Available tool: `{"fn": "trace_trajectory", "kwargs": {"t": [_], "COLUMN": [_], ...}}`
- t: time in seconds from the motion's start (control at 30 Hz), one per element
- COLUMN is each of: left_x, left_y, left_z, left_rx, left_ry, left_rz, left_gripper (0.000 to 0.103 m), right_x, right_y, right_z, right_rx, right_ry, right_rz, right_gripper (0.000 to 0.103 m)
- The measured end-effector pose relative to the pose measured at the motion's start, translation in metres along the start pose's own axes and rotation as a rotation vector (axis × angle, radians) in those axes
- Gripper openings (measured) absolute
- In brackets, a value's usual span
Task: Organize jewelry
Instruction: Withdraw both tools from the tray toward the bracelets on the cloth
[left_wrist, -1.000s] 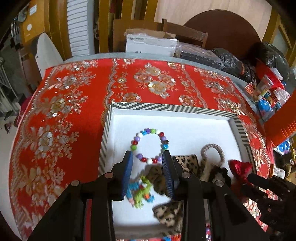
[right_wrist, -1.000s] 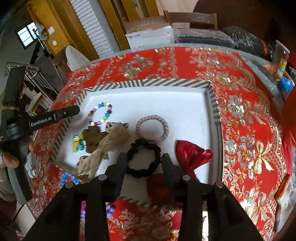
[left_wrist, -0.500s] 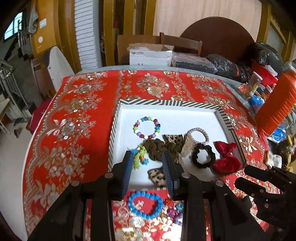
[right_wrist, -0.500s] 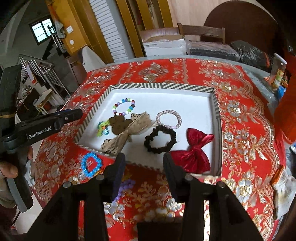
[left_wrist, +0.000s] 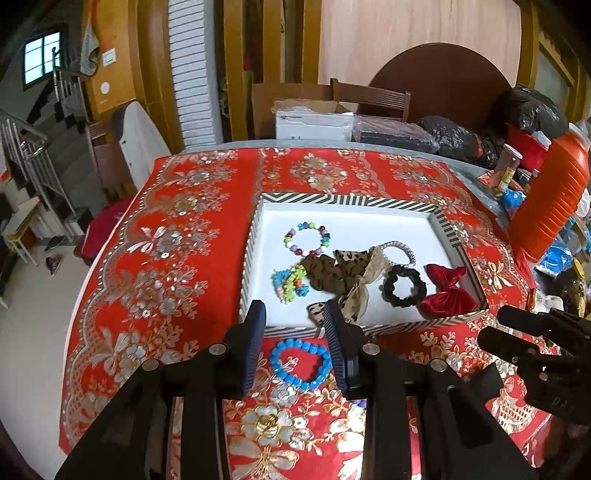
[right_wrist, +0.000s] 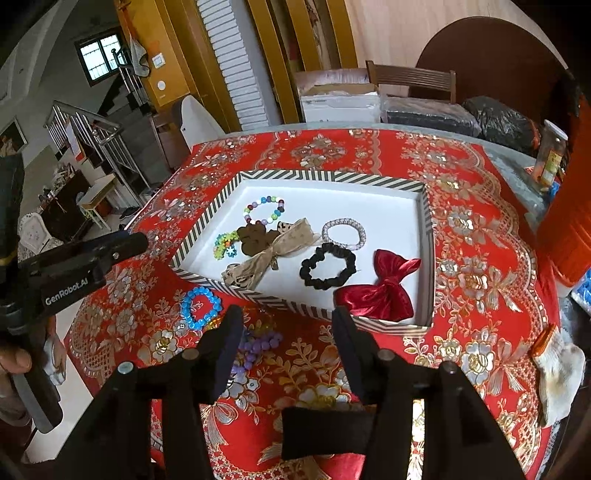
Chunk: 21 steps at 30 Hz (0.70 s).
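Loosely, glossy blue bead bracelet (left_wrist: 300, 364) lies ring-shaped.

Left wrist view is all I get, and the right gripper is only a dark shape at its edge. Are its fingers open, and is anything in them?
Observer: The right gripper is open. Its fingers have just been opening, and nothing is between them.
Operator: Besides the blue bracelet, what lies on the cloth outside the tray?
Observer: A purple bead bracelet lies just right of the blue one, in front of the tray.
Operator: Can you see who holds the left gripper?
Observer: Only a hand at the picture's left edge, wrapped round its handle.
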<state>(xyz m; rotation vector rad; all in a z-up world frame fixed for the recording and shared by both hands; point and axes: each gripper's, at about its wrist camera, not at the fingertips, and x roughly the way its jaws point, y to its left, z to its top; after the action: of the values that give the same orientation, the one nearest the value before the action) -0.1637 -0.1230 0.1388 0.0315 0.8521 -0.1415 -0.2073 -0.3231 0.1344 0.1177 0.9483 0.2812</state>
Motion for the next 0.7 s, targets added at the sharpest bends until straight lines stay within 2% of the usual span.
{"fn": "trace_trajectory", "kwargs": {"t": [0.43,0.7], "left_x": [-0.008,-0.002], "left_y": [0.006,0.020], "left_z": [-0.012,-0.016], "left_rx": [-0.006,-0.031], "left_ry": [-0.004,0.023], "left_rz": [0.034,0.045], "left_gripper": [0.020,0.020], "right_x": [0.000,0.007], "right_y": [0.010,0.010], "right_z": [-0.009,-0.011], "right_rx": [-0.030,-0.023], "right_ry": [0.017,0.033], "right_rz": [0.016,0.017], "right_gripper": [0.053,0.053]}}
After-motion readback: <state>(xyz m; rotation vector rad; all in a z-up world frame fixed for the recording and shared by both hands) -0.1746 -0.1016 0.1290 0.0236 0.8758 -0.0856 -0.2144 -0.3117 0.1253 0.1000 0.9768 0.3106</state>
